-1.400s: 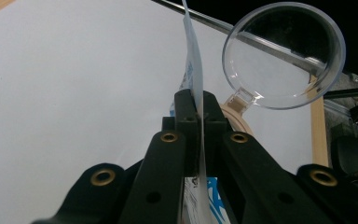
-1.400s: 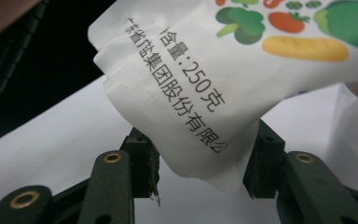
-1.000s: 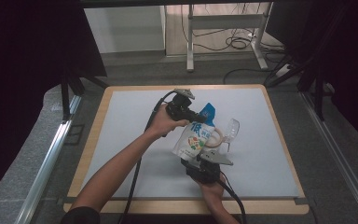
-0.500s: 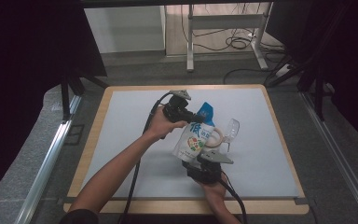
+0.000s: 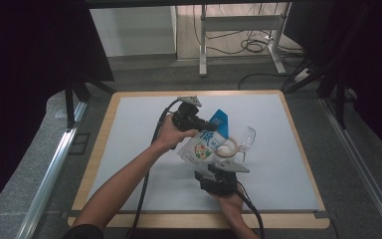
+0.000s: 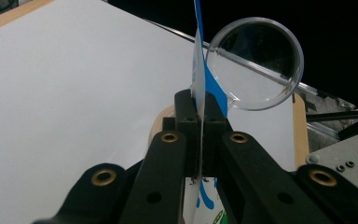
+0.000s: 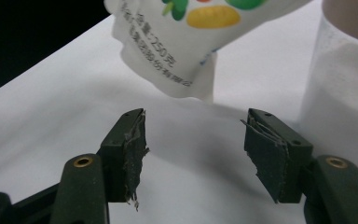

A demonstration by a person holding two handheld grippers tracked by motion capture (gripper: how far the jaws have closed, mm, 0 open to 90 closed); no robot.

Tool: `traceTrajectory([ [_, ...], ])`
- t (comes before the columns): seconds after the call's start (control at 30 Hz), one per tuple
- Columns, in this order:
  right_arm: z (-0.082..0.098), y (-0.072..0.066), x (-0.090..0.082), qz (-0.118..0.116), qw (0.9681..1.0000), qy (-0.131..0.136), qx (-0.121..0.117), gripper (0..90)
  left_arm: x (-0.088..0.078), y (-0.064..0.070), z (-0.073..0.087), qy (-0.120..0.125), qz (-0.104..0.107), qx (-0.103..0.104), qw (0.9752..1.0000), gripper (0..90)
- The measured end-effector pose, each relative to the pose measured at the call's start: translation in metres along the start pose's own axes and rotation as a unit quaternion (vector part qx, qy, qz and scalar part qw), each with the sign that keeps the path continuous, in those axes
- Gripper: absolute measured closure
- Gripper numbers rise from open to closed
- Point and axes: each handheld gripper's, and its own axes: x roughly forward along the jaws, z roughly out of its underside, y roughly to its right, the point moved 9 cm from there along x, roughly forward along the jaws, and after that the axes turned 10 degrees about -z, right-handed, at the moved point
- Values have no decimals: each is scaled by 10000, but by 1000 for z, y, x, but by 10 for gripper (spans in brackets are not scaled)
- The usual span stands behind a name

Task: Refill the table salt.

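A white pouch (image 5: pixel 201 145) with a blue top and printed pictures hangs tilted over the white mat (image 5: pixel 134 129). My left gripper (image 5: pixel 205 123) (image 6: pixel 200 105) is shut on the pouch's thin upper edge (image 6: pixel 196 70). Beside the pouch stands a jar (image 5: pixel 227 148) with a wooden rim, its clear round lid (image 5: pixel 247 137) (image 6: pixel 256 63) flipped up. My right gripper (image 5: pixel 215 172) (image 7: pixel 193 140) sits low, just below the pouch's bottom (image 7: pixel 177 51). Its jaws have just been opening, with nothing between them. The jar's frosted wall (image 7: pixel 340 93) rises at the right of the right gripper view.
The mat lies on a wooden-edged board (image 5: pixel 298 144). Black cables trail from both grippers toward the near edge. Metal rails (image 5: pixel 54 169) run along both sides. A desk frame with cables (image 5: pixel 238 30) stands on the floor beyond the board.
The left hand and the pouch have shifted very slightly. The right hand stays in place below the pouch.
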Motion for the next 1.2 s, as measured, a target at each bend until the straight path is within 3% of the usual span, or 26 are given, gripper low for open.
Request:
traceTrajectory([
  [0.77, 4, 23, -30, 239, 9996, 103, 136, 388, -8, -11, 5, 132, -175, -135, 9997, 895],
  [1.2, 1, 27, -37, 261, 9995, 144, 118, 388, -25, -26, 12, 346, -373, -288, 9983, 895],
])
